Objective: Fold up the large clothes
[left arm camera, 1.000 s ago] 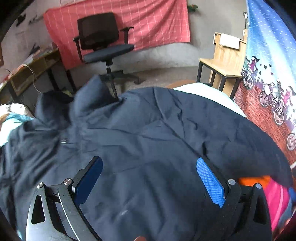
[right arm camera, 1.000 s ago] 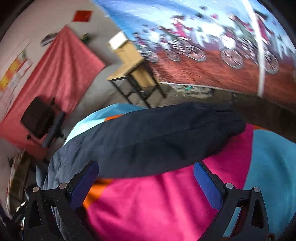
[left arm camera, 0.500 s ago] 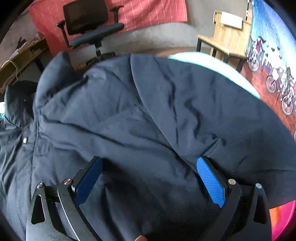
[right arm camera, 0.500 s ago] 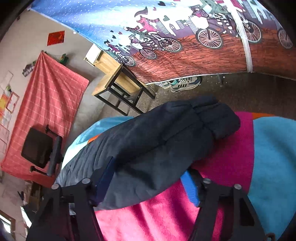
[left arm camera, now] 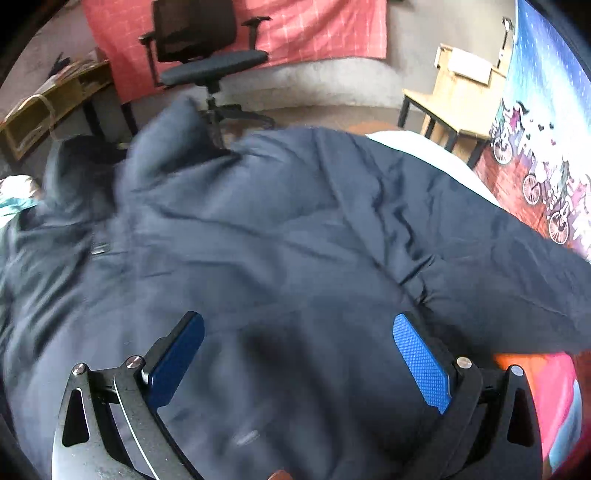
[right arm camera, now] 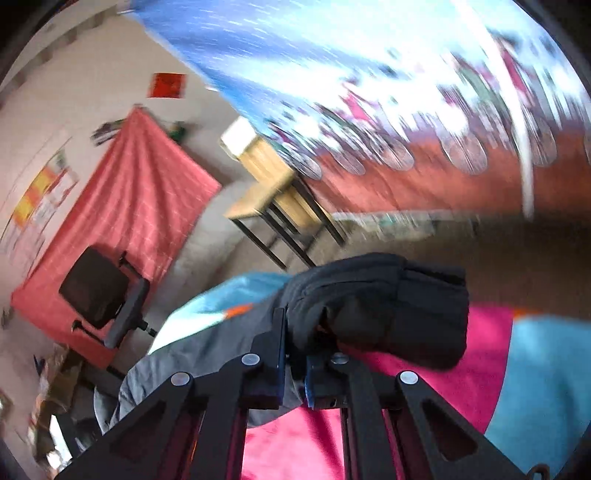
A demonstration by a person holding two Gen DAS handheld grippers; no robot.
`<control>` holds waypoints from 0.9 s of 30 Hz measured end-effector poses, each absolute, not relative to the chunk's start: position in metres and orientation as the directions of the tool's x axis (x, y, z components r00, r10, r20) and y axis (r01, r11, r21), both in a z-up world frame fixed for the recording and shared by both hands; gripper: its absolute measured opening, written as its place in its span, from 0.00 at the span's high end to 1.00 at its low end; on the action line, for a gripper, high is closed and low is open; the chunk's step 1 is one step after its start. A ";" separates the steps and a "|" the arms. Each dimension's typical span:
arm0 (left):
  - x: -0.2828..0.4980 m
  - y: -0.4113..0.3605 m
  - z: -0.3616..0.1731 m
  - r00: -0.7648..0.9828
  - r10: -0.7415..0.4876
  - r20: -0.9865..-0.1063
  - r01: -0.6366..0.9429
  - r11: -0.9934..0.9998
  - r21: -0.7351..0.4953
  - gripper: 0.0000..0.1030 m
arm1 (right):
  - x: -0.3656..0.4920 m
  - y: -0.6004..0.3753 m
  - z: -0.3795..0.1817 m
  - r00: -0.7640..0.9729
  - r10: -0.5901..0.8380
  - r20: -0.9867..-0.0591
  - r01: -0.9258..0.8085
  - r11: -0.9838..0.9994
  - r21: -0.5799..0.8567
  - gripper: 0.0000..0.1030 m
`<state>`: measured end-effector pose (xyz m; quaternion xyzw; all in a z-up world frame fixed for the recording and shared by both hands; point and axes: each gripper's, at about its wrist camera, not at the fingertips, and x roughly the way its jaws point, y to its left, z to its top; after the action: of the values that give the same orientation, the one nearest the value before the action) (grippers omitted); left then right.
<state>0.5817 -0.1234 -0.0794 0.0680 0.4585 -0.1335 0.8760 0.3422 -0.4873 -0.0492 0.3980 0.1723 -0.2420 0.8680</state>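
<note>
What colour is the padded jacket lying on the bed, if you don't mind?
Dark navy padded jacket, plain with no pattern; the left wrist view shows it best.

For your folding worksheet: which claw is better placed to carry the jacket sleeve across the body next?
Right. The right claw is already shut on the sleeve; the left claw hangs open over the jacket body, gripping nothing.

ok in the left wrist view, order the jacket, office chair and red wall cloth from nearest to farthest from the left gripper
1. jacket, right under the left gripper
2. office chair, beyond the jacket, upper left
3. red wall cloth, behind the chair
</note>
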 end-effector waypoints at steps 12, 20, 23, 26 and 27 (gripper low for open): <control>0.479 0.045 -0.017 0.661 -0.060 -0.748 0.002 0.997 -0.078 0.02 | 0.416 -0.312 0.096 0.958 -0.015 -0.288 0.090 0.964 0.249 0.92; 0.433 0.140 -0.004 0.665 0.004 -0.747 -0.189 0.968 -0.163 0.02 | 0.455 -0.139 0.086 0.914 0.172 -0.368 -0.218 0.972 -0.087 0.92; 0.417 0.162 -0.005 0.660 0.022 -0.751 -0.222 0.961 -0.167 0.02 | 0.464 -0.088 0.067 0.879 0.222 -0.422 -0.315 0.935 -0.165 0.92; 0.406 0.179 -0.009 0.661 0.030 -0.750 -0.253 0.950 -0.185 0.02 | 0.467 -0.036 0.041 0.832 0.266 -0.487 -0.418 0.878 -0.235 0.92; 0.404 0.184 -0.010 0.663 0.030 -0.748 -0.262 0.945 -0.194 0.03 | 0.463 -0.023 0.035 0.820 0.275 -0.503 -0.439 0.865 -0.244 0.92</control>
<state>0.4039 0.1845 -0.0103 -0.1440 0.4027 0.0809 0.9003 0.4629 -0.0235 0.0350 -0.1771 0.2323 0.1905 0.9372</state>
